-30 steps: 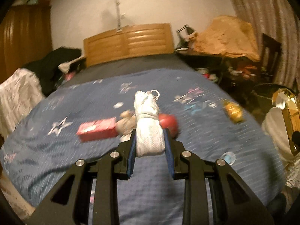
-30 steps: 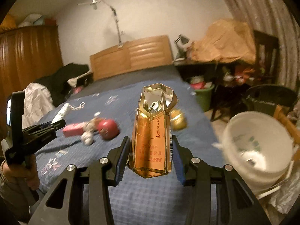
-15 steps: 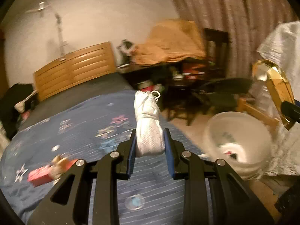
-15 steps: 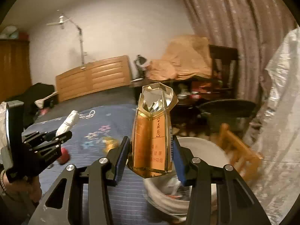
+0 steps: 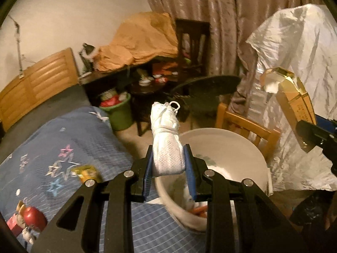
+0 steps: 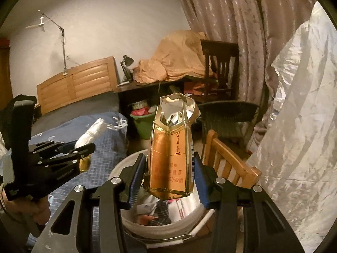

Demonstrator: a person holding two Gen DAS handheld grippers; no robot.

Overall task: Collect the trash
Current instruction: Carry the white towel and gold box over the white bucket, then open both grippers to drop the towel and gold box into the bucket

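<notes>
My left gripper [image 5: 168,158] is shut on a rolled white cloth bundle [image 5: 165,124] that sticks up from between the blue pads. It hangs over the near left rim of a white bucket [image 5: 238,141] beside the bed. My right gripper [image 6: 169,164] is shut on an orange and gold cigarette pack [image 6: 170,154] with a torn-open top, held upright above the same white bucket [image 6: 126,162], which has trash inside. The right wrist view shows the left gripper [image 6: 84,147] and its bundle [image 6: 90,133] at the left. On the blue bedspread lie a yellow wrapper [image 5: 85,171], a red ball [image 5: 33,219] and a red box [image 5: 13,225].
A low wooden chair [image 6: 227,160] stands right behind the bucket. A crinkled silver plastic sheet [image 5: 294,52] fills the right side. A green bin [image 5: 118,111], a dark desk and a dark chair [image 6: 219,67] stand further back by the curtain.
Both grippers have swung right from over the bed to the white bucket, each keeping its grip. The bed's trash has slid to the left of the views.
</notes>
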